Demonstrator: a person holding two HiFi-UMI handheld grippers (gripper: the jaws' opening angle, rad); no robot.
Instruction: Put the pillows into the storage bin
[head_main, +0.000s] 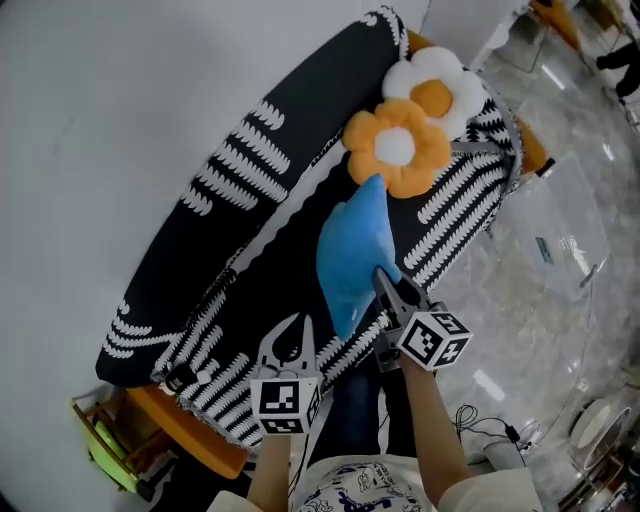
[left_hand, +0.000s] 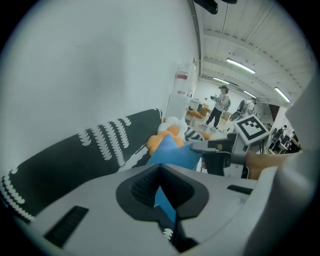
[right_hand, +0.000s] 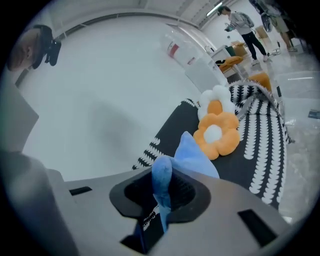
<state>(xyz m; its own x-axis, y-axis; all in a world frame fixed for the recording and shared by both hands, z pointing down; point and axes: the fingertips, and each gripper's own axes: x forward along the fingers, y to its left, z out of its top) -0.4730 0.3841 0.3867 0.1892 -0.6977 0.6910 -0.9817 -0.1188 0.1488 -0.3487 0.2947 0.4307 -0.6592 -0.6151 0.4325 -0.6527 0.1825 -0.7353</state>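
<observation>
**Blue pillow pinched and clear of the seat at the sofa's front edge**

The right tongs are clamped on a fold of the blue pillow. It hangs over the front half of the seat, with its lower tip near the sofa's striped front edge. The left tongs stand just beside that tip, near the same edge. They are drawn together at the tips with nothing pinched, and only a sliver of blue shows through the slit.

Behind the sofa the white wall runs along the whole backrest, so there is no room that way. The open side is the pale floor in front and to the right, where a clear bin stands off the sofa's far right end.

On the seat towards that end lie an orange flower pillow and a white flower pillow, touching each other. The orange one sits just beyond the blue pillow's upper corner. Loose cables trail on the floor near the person's right arm.
</observation>
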